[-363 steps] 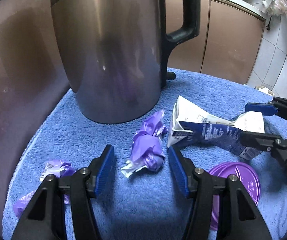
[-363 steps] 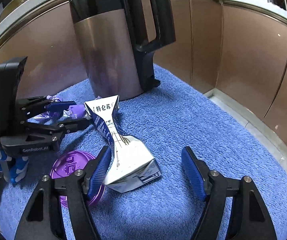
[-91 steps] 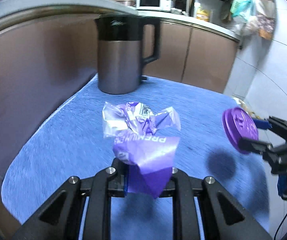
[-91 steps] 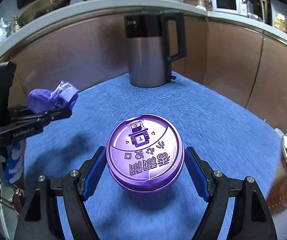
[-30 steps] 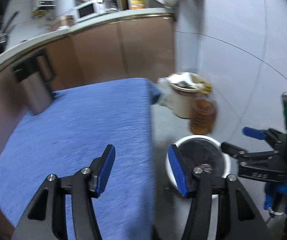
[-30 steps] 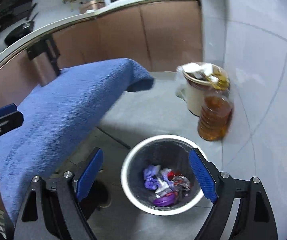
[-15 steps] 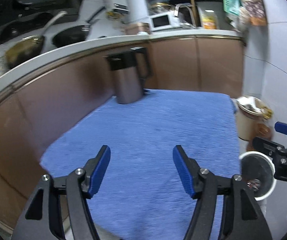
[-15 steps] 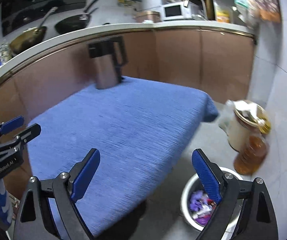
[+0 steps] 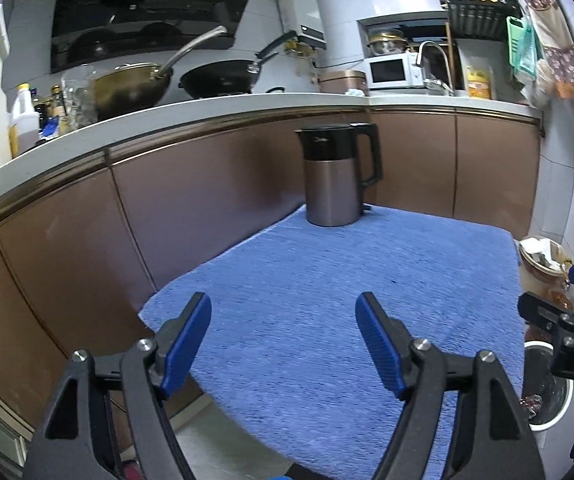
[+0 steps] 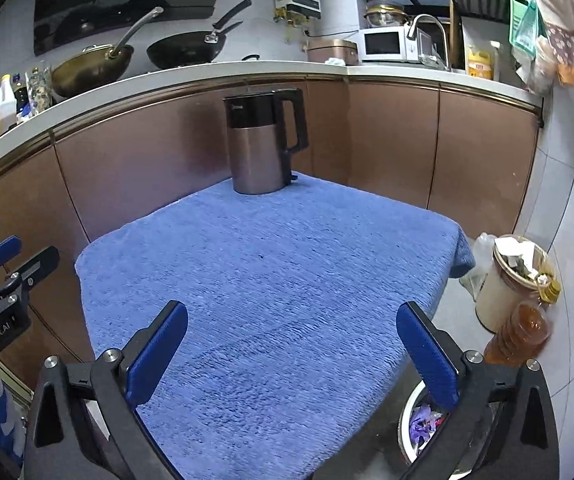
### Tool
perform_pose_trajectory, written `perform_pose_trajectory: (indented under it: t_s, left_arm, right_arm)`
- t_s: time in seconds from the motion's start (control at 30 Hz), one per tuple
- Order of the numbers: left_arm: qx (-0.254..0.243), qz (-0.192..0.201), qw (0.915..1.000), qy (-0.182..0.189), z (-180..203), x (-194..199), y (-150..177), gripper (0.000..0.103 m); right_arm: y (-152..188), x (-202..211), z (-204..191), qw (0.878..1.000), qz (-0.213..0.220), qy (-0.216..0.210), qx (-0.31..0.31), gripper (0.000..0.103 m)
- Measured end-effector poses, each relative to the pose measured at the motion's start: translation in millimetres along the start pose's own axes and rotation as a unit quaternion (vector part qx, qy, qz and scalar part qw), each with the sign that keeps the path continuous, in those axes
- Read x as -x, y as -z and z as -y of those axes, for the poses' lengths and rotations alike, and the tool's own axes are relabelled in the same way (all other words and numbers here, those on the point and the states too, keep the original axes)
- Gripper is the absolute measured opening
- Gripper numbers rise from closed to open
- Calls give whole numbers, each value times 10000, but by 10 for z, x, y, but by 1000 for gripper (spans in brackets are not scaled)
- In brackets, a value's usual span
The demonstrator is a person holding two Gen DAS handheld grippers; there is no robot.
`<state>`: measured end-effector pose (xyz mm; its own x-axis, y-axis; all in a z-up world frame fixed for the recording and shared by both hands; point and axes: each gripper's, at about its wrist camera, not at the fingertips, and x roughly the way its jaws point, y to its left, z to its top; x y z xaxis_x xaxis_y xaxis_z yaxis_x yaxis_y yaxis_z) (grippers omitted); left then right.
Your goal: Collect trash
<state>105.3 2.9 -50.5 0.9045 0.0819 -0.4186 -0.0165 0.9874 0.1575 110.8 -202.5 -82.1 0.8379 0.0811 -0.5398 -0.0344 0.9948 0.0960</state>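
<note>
Trash (image 10: pixel 423 424) in white bin (image 10: pixel 407 408) beside blue-clothed table's edge (image 10: pixel 443 280), left hand-held gripper (image 9: pixel 283 338) and right hand-held gripper (image 10: pixel 291 344) spread wider, empty

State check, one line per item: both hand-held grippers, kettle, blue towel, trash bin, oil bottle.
left hand-held gripper: open, empty, jaws just been opening
right hand-held gripper: open wide, empty, jaws just been opening
kettle: upright on the towel, lid shut
blue towel: spread flat, only the kettle on it
trash bin: on the floor, purple wrappers inside
oil bottle: upright on the floor, capped
</note>
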Motion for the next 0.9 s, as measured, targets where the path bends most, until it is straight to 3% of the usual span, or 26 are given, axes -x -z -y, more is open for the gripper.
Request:
perform_pose_trajectory:
  t_s: [0.3, 0.9]
  left_arm:
    - [197, 108, 9997, -82, -124, 84, 20, 74]
    - [472, -79, 9989, -3, -198, 51, 59, 83]
  right_arm:
    - [-19, 28, -87, 9999, 43, 34, 116, 103]
    - [34, -27, -66, 9999, -41, 61, 79, 103]
